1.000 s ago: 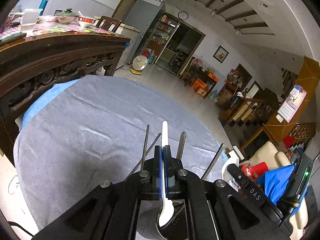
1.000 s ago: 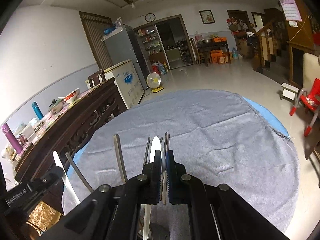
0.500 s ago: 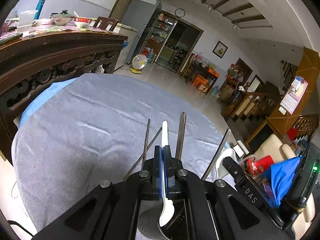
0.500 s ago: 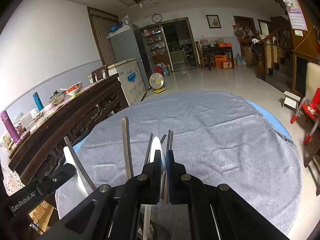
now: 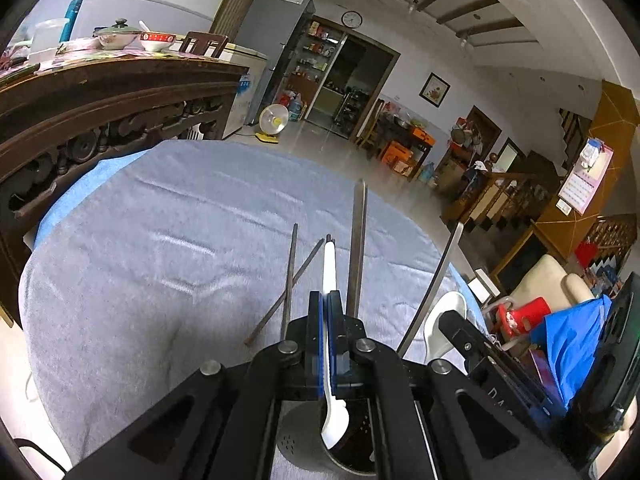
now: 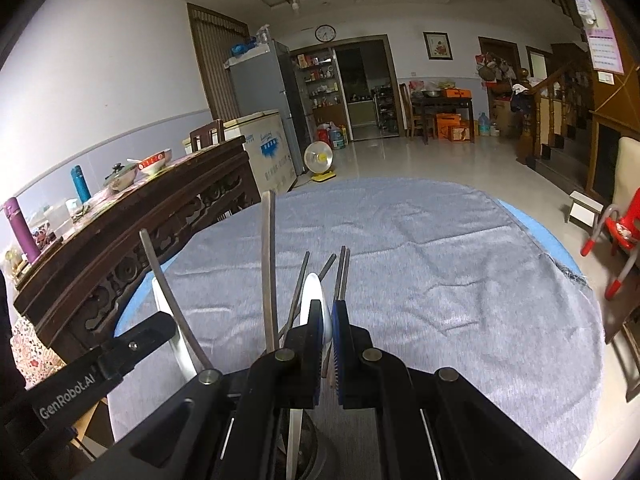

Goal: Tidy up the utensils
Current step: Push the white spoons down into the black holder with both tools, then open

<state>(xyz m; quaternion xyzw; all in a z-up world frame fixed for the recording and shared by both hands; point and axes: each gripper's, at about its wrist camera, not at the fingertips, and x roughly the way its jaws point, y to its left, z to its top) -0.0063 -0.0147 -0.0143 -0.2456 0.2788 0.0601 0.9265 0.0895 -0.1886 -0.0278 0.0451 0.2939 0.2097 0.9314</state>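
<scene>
My left gripper point(image 5: 328, 300) is shut on a white spoon point(image 5: 329, 264). Its handle points forward and its bowl hangs into a dark round utensil holder point(image 5: 296, 440) just below the fingers. Several metal chopsticks point(image 5: 356, 248) stand up out of the holder. My right gripper point(image 6: 327, 308) is shut on a second white spoon point(image 6: 314, 292), bowl end up, with its handle reaching down into the same holder point(image 6: 310, 456) among chopsticks point(image 6: 269, 272). Each gripper shows in the other's view: the right gripper point(image 5: 452, 320) and the left gripper point(image 6: 160, 328). They are close side by side over the holder.
The holder stands near the front edge of a round table under a grey cloth point(image 6: 440, 260). A dark carved sideboard point(image 5: 100, 92) with bowls and bottles runs along the left. A red child's chair point(image 6: 618, 232) and blue fabric point(image 5: 572, 344) lie to the right.
Both grippers have sunk a little toward the holder with their spoons. The chopsticks now reach higher in both views. Both grips are unchanged.
</scene>
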